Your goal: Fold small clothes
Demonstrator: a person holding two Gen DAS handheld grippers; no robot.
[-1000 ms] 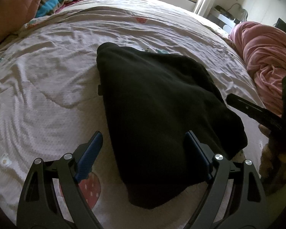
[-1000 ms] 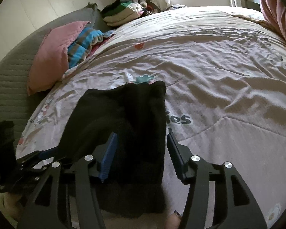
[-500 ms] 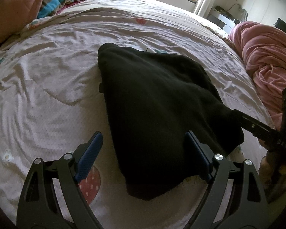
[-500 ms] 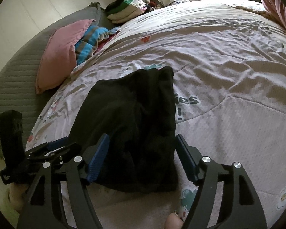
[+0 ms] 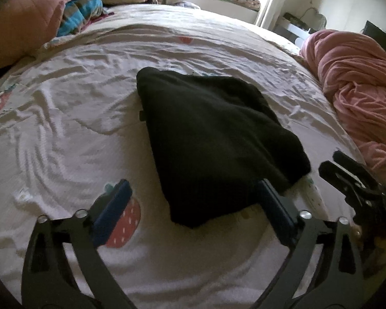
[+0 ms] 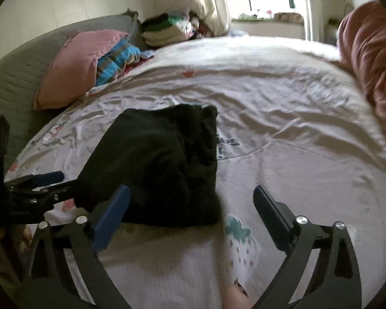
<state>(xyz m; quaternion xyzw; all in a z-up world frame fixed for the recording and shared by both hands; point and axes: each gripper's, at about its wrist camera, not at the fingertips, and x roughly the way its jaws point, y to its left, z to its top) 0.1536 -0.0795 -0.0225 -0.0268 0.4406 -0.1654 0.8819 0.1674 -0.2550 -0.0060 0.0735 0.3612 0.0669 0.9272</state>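
Tongs first: the left gripper (image 5: 193, 200) and the right gripper (image 6: 190, 206) are both opening wide, pinching nothing. Just ahead of both lies the folded black garment (image 5: 208, 139), its near edge between their fingers, flat on the strawberry-print bedspread (image 5: 64, 118).

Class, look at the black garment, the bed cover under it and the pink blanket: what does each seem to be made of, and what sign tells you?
Black garment: probably a thick knit or fleece; matte, soft rounded edges, no sheen.
Bed cover: probably thin woven cotton or a blend; fine sharp creases, slight sheen, printed strawberries.
Pink blanket: probably plush fleece; bulky soft rolls, fuzzy look.
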